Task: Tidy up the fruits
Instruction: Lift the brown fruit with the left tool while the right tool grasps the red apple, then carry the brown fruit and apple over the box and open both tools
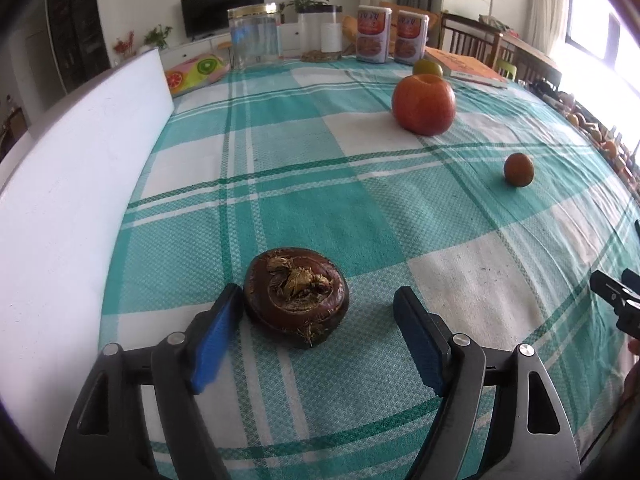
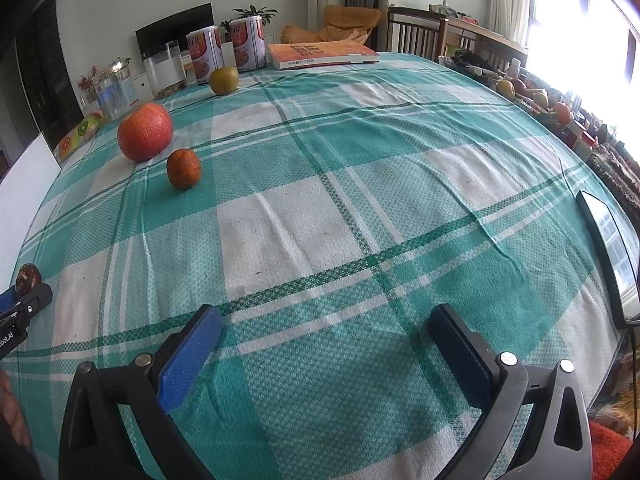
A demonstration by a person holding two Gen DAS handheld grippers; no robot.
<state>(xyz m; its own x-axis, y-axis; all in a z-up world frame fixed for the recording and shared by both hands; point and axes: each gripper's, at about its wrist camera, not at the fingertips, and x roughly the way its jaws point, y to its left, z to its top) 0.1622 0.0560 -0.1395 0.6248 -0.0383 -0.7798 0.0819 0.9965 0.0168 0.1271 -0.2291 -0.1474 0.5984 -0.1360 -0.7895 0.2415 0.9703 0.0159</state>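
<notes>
A dark brown, flattened round fruit (image 1: pixel 296 296) with a dried stem lies on the green checked tablecloth (image 1: pixel 320 180). My left gripper (image 1: pixel 319 294) is open around it. The left pad (image 1: pixel 218 336) sits close against the fruit's side, and the right pad stands well apart from it. Farther off rest a big red-orange fruit (image 1: pixel 424 104), a small orange (image 1: pixel 518 169) and a yellow-green fruit (image 1: pixel 427 68). In the right wrist view my right gripper (image 2: pixel 325 312) is open over bare cloth with nothing in it. The same fruits (image 2: pixel 145 132) (image 2: pixel 183 168) (image 2: pixel 224 80) lie at its far left.
A white board (image 1: pixel 80 200) runs along the table's left edge. Clear jars (image 1: pixel 254 36), two printed cans (image 1: pixel 374 34) and an orange book (image 1: pixel 464 66) stand at the far end. A dark flat screen (image 2: pixel 608 248) lies at the right edge. Chairs stand beyond.
</notes>
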